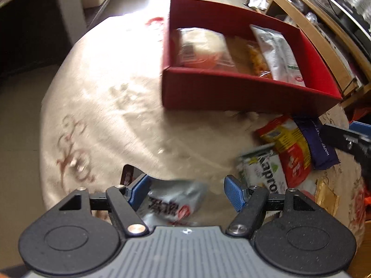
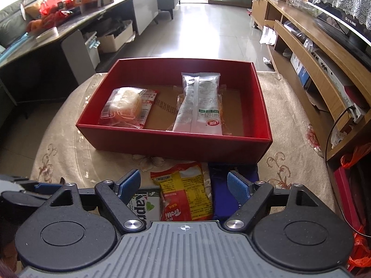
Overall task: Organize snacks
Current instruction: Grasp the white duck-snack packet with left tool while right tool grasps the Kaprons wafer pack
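A red box (image 2: 176, 146) stands on the round table and holds a clear pastry pack (image 2: 126, 107), a silver pack (image 2: 200, 102) and an orange snack under it. In the left wrist view the box (image 1: 231, 92) is at upper right. My left gripper (image 1: 186, 190) is open above a silver packet with dark lettering (image 1: 176, 205) lying on the cloth. My right gripper (image 2: 184, 184) is open above a red-and-yellow Trolli bag (image 2: 185, 194), between a green Kapri pack (image 2: 141, 205) and a dark blue wafer pack (image 2: 222, 185). The same three snacks (image 1: 292, 153) show right of my left gripper.
The table has a beige flowered cloth (image 2: 58, 143). The right gripper's body (image 1: 350, 139) enters the left wrist view at the right edge. A wooden TV cabinet (image 2: 313, 53) stands right, a cluttered dark table (image 2: 58, 30) left. A gold wrapper (image 1: 327, 197) lies near the table edge.
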### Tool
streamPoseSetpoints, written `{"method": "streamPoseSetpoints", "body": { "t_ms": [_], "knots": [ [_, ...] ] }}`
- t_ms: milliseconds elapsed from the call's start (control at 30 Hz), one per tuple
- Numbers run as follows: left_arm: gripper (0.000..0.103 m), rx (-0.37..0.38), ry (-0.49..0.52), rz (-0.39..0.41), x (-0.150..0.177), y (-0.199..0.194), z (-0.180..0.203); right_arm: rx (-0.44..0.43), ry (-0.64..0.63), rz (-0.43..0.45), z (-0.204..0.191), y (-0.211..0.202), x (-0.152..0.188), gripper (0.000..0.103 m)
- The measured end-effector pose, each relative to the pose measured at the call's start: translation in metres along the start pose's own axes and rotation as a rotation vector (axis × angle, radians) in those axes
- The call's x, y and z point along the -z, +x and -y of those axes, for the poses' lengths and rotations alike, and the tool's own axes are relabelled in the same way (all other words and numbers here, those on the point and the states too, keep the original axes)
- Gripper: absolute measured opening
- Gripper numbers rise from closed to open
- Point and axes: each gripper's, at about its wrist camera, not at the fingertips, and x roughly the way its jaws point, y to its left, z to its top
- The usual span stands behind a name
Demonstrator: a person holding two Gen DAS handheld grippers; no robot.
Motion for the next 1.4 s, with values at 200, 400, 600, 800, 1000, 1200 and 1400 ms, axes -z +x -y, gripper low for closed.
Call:
{"method": "streamPoseSetpoints", "body": {
  "t_ms": [200, 400, 600, 800, 1000, 1200, 1400],
  "knots": [
    [0.067, -0.035, 0.285, -0.02, -0.021, 0.009, 0.014, 0.0, 0.002, 0.003, 0.002, -0.002, 0.001, 0.087],
    [0.067, -0.012, 0.349, -0.058, -0.009, 0.008, 0.005, -0.009, 0.024, -0.015, 0.004, 0.004, -0.001, 0.087],
    [0.067, -0.032, 0.581, -0.058, 0.003, 0.001, 0.029, -0.062, 0.023, -0.046, -0.003, 0.008, 0.002, 0.087],
    [0.07, 0.007, 0.872, -0.13, 0.013, 0.001, 0.048, -0.045, 0.022, -0.075, -0.001, 0.013, 0.004, 0.087],
    [0.071, -0.006, 1.065, -0.21, 0.021, 0.016, 0.055, -0.036, 0.007, -0.119, -0.001, 0.023, 0.009, 0.087],
    [0.081, 0.046, 1.012, -0.192, 0.021, 0.026, 0.042, -0.048, -0.02, -0.157, -0.012, 0.036, 0.008, 0.087],
    [0.08, 0.066, 0.777, -0.191, 0.037, 0.019, 0.012, -0.049, -0.026, -0.168, -0.015, 0.037, 0.009, 0.088]
  ]
}}
